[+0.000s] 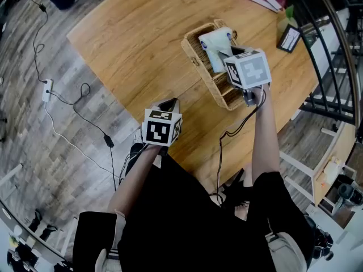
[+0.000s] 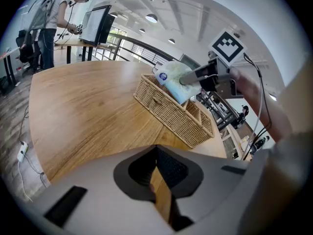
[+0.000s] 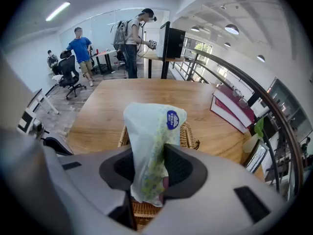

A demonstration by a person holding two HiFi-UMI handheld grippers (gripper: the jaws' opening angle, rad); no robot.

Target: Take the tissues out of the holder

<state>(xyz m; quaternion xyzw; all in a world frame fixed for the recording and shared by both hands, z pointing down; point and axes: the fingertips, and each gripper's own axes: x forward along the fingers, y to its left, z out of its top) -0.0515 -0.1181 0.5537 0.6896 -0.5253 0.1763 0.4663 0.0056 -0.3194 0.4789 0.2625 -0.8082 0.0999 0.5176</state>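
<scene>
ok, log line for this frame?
right gripper: shut on tissue pack | pack: over wicker basket | left gripper: slightly open, empty, over table

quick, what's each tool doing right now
left tool: jaws slightly apart, nothing between them
right tool: closed on the tissue pack

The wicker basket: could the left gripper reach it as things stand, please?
Probably yes. Only bare table lies between the left gripper and the wicker basket, and the right gripper, clamped on the tissue pack, is above the basket, not on its near side.
</scene>
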